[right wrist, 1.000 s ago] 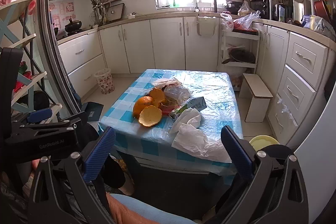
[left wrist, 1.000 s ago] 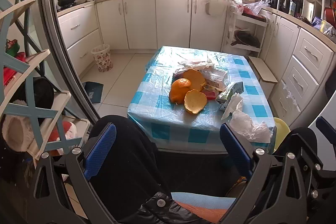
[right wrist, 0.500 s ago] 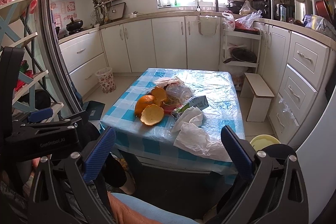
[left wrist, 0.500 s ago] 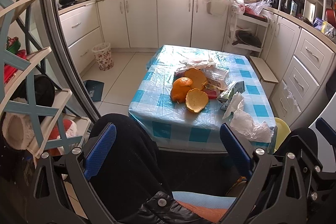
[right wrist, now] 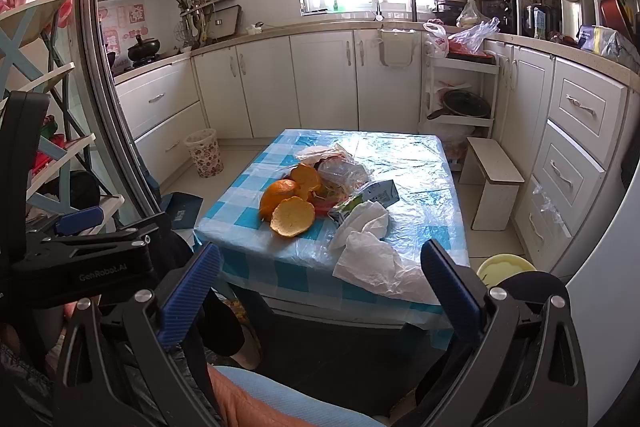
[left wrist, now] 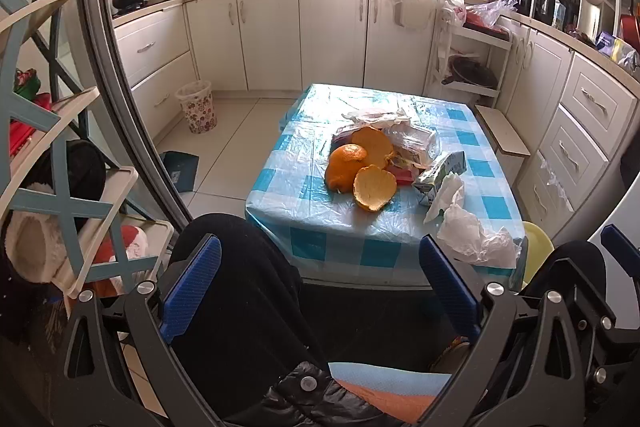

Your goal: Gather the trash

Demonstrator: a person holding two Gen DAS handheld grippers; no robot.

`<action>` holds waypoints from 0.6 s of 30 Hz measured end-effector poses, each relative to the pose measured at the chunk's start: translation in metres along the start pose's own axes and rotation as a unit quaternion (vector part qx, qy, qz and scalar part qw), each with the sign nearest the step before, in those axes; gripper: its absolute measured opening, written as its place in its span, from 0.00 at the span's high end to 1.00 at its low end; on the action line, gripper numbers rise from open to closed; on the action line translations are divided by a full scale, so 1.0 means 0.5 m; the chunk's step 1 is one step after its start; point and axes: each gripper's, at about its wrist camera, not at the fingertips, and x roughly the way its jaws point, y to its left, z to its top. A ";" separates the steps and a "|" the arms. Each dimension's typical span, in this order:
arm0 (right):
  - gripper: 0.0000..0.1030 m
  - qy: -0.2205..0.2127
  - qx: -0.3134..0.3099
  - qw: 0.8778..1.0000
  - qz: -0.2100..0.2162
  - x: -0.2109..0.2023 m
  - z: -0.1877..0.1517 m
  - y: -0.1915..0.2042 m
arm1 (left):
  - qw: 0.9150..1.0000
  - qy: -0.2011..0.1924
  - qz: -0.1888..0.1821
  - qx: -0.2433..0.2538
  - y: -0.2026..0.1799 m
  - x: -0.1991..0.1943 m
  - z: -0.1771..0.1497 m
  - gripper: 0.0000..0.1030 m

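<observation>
A heap of trash lies on a low table with a blue-checked cloth (left wrist: 316, 239) (right wrist: 420, 163): orange peels (left wrist: 362, 171) (right wrist: 290, 201), a crumpled clear wrapper (left wrist: 414, 143) (right wrist: 344, 171), a small drink carton (left wrist: 442, 171) (right wrist: 378, 193) and a white plastic bag (left wrist: 468, 235) (right wrist: 372, 255) at the near edge. My left gripper (left wrist: 320, 287) is open, held back from the table above a person's dark-trousered knee. My right gripper (right wrist: 320, 287) is open too, short of the white bag. Nothing sits between either pair of blue pads.
A patterned waste bin (left wrist: 197, 101) (right wrist: 205, 153) stands on the floor by the left cabinets. A small white stool (right wrist: 492, 183) is right of the table, a yellow bowl (right wrist: 505, 264) near its front corner. A shelf rack (left wrist: 60, 155) crowds the left side. Cabinets line the walls.
Both views have drifted slightly nearer and tilted a little; the table sits marginally lower in frame. The trash has not moved and both grippers stay open.
</observation>
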 end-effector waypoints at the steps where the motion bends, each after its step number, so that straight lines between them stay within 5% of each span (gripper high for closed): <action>1: 0.06 0.001 0.000 1.000 0.000 0.000 0.000 0.001 | 1.000 0.000 0.000 0.000 0.002 0.001 -0.001 0.08; 18: 0.06 0.020 0.008 1.000 0.003 0.000 -0.001 0.003 | 1.000 0.003 -0.002 -0.003 0.001 0.003 -0.005 0.08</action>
